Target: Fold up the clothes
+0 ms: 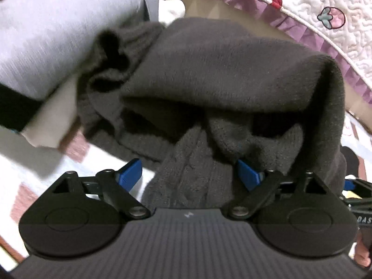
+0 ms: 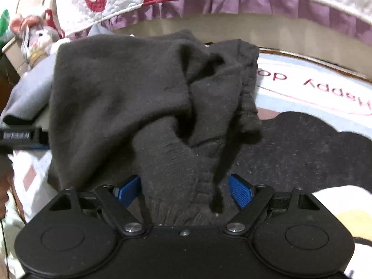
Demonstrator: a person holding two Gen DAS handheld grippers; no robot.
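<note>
A dark grey knit sweater fills the left wrist view, bunched and lifted. A fold of it runs down between the blue pads of my left gripper, whose jaws stand wide apart around the cloth. In the right wrist view the same sweater hangs in a heap, and a ribbed edge of it lies between the blue pads of my right gripper, also spread wide. The left gripper's body shows at the left edge of the right wrist view.
A folded light grey garment lies at the left. A quilted cover with a purple frill hangs behind. A black cloth lies on a mat printed "Happy". A plush toy sits at the far left.
</note>
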